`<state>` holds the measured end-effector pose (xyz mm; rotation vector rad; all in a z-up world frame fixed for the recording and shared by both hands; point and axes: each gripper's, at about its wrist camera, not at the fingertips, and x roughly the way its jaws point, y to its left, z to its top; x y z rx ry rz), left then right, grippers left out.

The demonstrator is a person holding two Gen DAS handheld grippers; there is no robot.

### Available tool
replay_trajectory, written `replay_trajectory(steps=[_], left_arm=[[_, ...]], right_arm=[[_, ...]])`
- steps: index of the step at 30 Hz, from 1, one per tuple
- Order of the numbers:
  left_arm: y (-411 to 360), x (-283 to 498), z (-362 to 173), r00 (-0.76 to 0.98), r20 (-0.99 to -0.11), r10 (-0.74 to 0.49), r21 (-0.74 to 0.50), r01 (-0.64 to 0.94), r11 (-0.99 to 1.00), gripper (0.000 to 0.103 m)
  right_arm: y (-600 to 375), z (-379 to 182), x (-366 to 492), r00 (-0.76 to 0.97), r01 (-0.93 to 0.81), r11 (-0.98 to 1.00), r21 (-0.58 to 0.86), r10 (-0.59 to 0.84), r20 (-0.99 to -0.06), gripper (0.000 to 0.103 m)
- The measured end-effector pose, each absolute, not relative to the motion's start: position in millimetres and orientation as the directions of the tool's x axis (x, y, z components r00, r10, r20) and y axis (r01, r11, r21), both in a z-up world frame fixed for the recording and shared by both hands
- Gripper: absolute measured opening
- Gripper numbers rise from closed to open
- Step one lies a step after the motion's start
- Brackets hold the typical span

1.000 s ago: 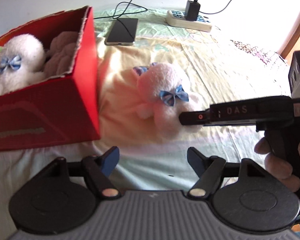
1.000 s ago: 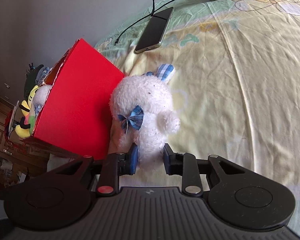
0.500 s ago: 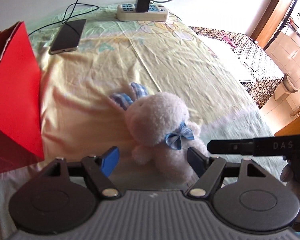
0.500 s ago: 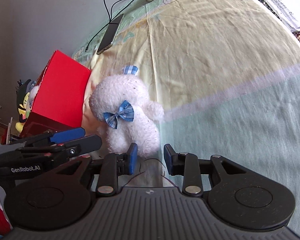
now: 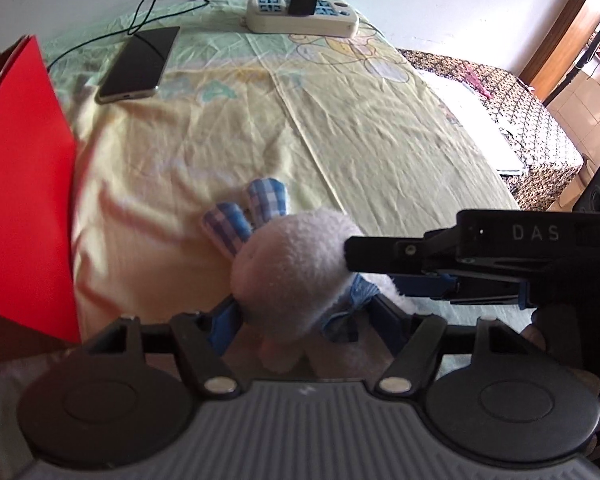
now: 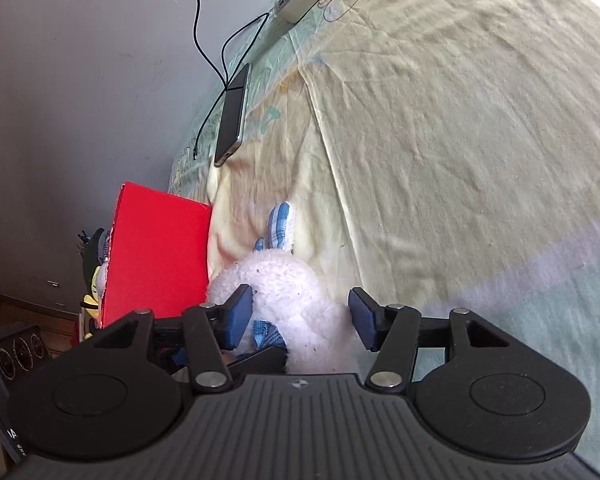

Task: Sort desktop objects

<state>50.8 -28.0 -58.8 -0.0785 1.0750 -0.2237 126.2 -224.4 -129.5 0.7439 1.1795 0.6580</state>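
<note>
Both tools, left [image 5: 304, 316] and right [image 6: 302, 320], gape around the plush rabbit [image 5: 296, 268], seemingly ungripped.

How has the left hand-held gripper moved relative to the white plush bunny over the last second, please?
Yes, it has closed in: the left hand-held gripper now straddles the white plush bunny, while the red box, earlier filling the left side, has slid to the frame's edge.

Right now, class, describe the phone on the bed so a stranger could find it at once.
Start at the red box on the yellow sheet, then look past it toward the wall. The phone lies flat there, left of the white power strip. It is the only thin, dark, glossy slab, with a black cable beside it.
</note>
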Motion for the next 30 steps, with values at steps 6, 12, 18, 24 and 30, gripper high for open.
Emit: replay_trajectory(steps=[6, 12, 18, 24, 30], left_arm=[[-54, 42, -54, 0.494, -0.849, -0.187, -0.089, 0.215, 0.973, 0.068], [-77, 33, -47, 0.515, -0.831, -0.209, -0.059, 0.291, 0.955, 0.068], [-83, 21, -14, 0.54, -0.773, -0.333, -0.114, 0.397, 0.911, 0.059], [-57, 7, -18, 0.511, -0.781, -0.359, -0.112, 0.45, 0.886, 0.059], [-4, -9, -30, 0.488, -0.786, -0.38, -0.173, 0.417, 0.892, 0.063]], right_arm=[[-237, -139, 123, 0.214, -0.01, 0.537, 0.844, 0.825, -0.522, 0.053], [-254, -133, 104, 0.25, -0.005, 0.545, 0.838, 0.813, -0.527, 0.049], [-267, -104, 86, 0.344, -0.053, 0.556, 0.829, 0.79, -0.508, 0.042], [-238, -89, 74, 0.391, -0.062, 0.625, 0.778, 0.732, -0.558, 0.043], [-214, -93, 48, 0.397, -0.039, 0.64, 0.767, 0.714, -0.576, 0.026]])
